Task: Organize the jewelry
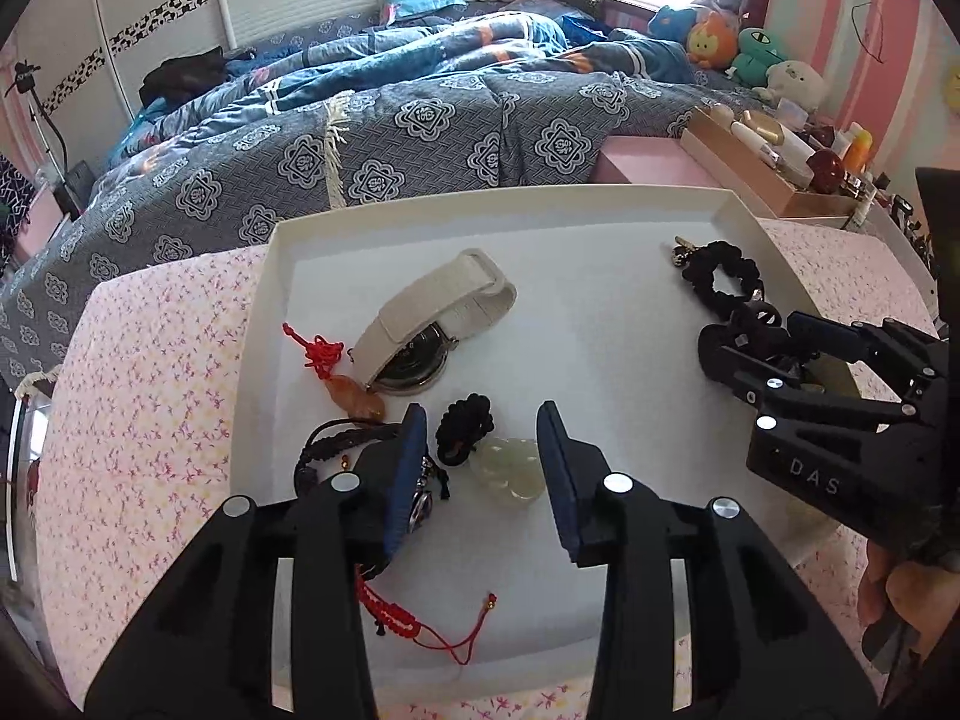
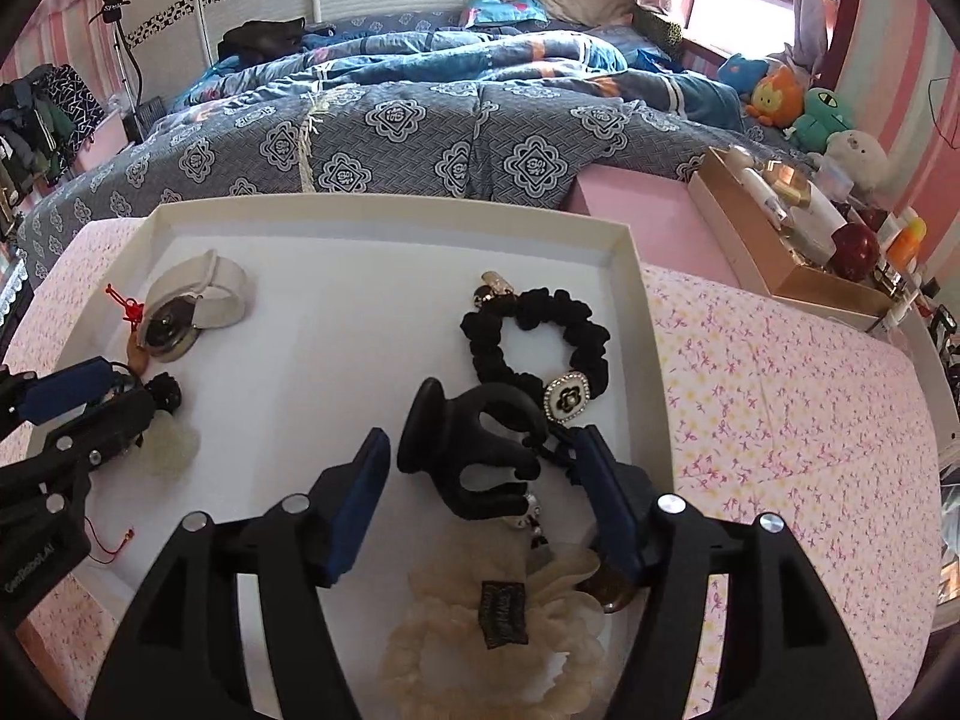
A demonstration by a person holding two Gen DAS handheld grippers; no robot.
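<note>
A white tray (image 1: pixel 729 210) lies on a pink floral cloth and holds the jewelry. My left gripper (image 1: pixel 480 420) is open low over its near left part. Its fingers straddle a pale jade pendant (image 1: pixel 507 471) on a black knotted cord (image 1: pixel 465 426). Close by lie a beige-strap watch (image 1: pixel 432 312), an orange pendant on a red knot (image 1: pixel 354 399), a black braided bracelet (image 1: pixel 327 441) and a red cord bracelet (image 1: pixel 399 618). My right gripper (image 2: pixel 480 441) is open around a black claw hair clip (image 2: pixel 474 456), not pressing it. A black scrunchie (image 2: pixel 537 330) lies beyond, a cream scrunchie (image 2: pixel 456 654) under the gripper.
A bed with a blue patterned quilt (image 1: pixel 420 120) runs past the tray's far edge. A cardboard box of bottles (image 2: pixel 798 240) and a pink box (image 2: pixel 648 210) stand at the back right, plush toys (image 2: pixel 804 108) behind them. A hand (image 1: pixel 900 606) holds the right gripper.
</note>
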